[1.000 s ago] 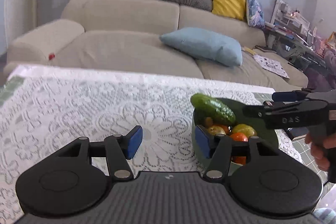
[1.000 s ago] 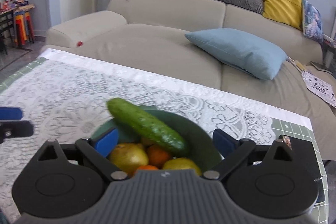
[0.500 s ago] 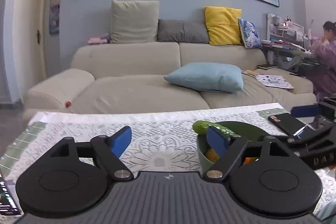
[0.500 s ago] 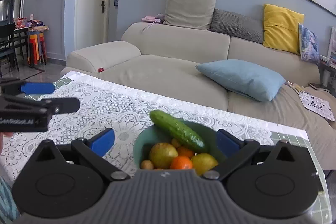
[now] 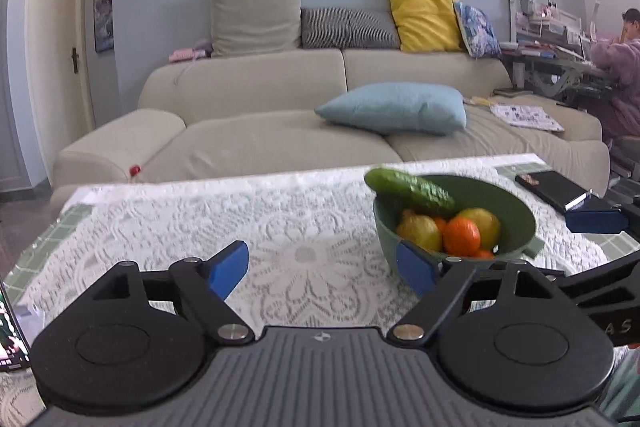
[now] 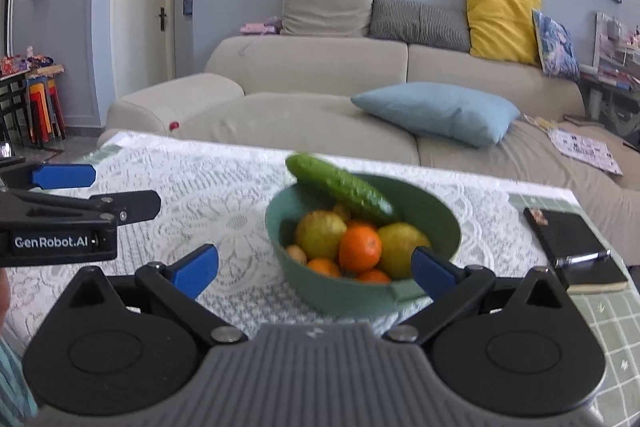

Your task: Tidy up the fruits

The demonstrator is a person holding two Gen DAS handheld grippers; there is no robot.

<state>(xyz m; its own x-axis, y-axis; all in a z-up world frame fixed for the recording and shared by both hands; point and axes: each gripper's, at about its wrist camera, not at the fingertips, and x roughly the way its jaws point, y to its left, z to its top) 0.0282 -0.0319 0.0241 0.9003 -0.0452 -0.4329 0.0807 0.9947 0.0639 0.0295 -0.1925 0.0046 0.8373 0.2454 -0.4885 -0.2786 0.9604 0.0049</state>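
A green bowl (image 6: pixel 442 213) stands on the lace-covered table, with a cucumber (image 6: pixel 344 187) slanting across its far rim. Inside lie oranges (image 6: pixel 360 247) and yellow-green fruits (image 6: pixel 320 233). My right gripper (image 6: pixel 314 259) is open just short of the bowl's near wall, nothing gripped. The left wrist view has the bowl (image 5: pixel 516 205) and cucumber (image 5: pixel 412 187) ahead to the right. My left gripper (image 5: pixel 320 259) is open over bare tablecloth left of the bowl. Each gripper shows in the other's view: left gripper (image 6: pixel 120 189), right gripper (image 5: pixel 568 251).
A black notebook with a pen (image 6: pixel 576 251) lies right of the bowl near the table's right edge. A lit phone screen (image 5: pixel 8 331) sits at the table's near left. A beige sofa (image 5: pixel 280 131) runs behind the table. A person (image 5: pixel 620 75) sits at a desk far right.
Both grippers have drawn back from the bowl, which now sits farther ahead in each view. The left jaws have spread wider. The fruit has not moved.
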